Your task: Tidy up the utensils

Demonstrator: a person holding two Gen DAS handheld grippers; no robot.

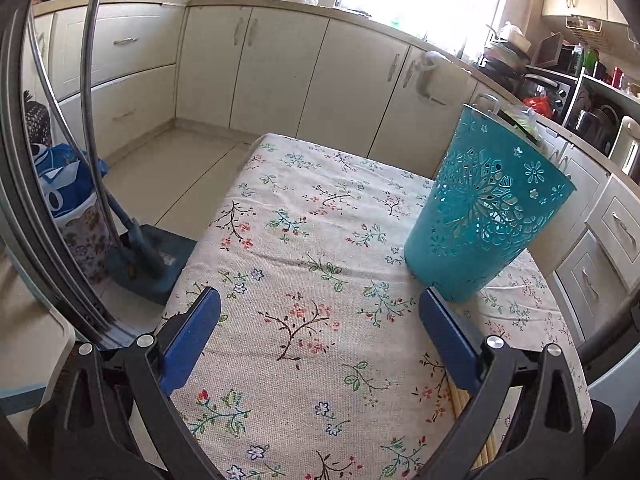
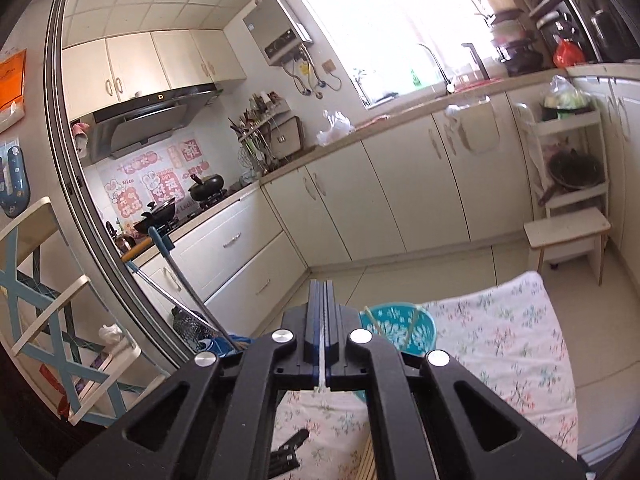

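Observation:
A teal perforated holder (image 1: 484,216) stands on the floral tablecloth (image 1: 304,240), ahead and to the right of my left gripper (image 1: 320,312). That gripper is wide open, with only cloth between its blue fingers (image 1: 196,324). Pale wooden chopsticks (image 1: 476,424) lie on the cloth under its right finger. My right gripper (image 2: 324,308) is shut, raised above the table, and I see nothing held in it. Below it, just right of its fingers, is the holder (image 2: 426,332) with two chopsticks (image 2: 412,328) leaning inside. More chopsticks (image 2: 368,460) lie on the cloth at the bottom edge.
A mop head and pole (image 1: 136,252) and a blue bag (image 1: 60,184) stand on the floor left of the table. Cream cabinets (image 1: 276,72) line the far side. A small white stool (image 2: 568,236) sits beyond the table's far corner.

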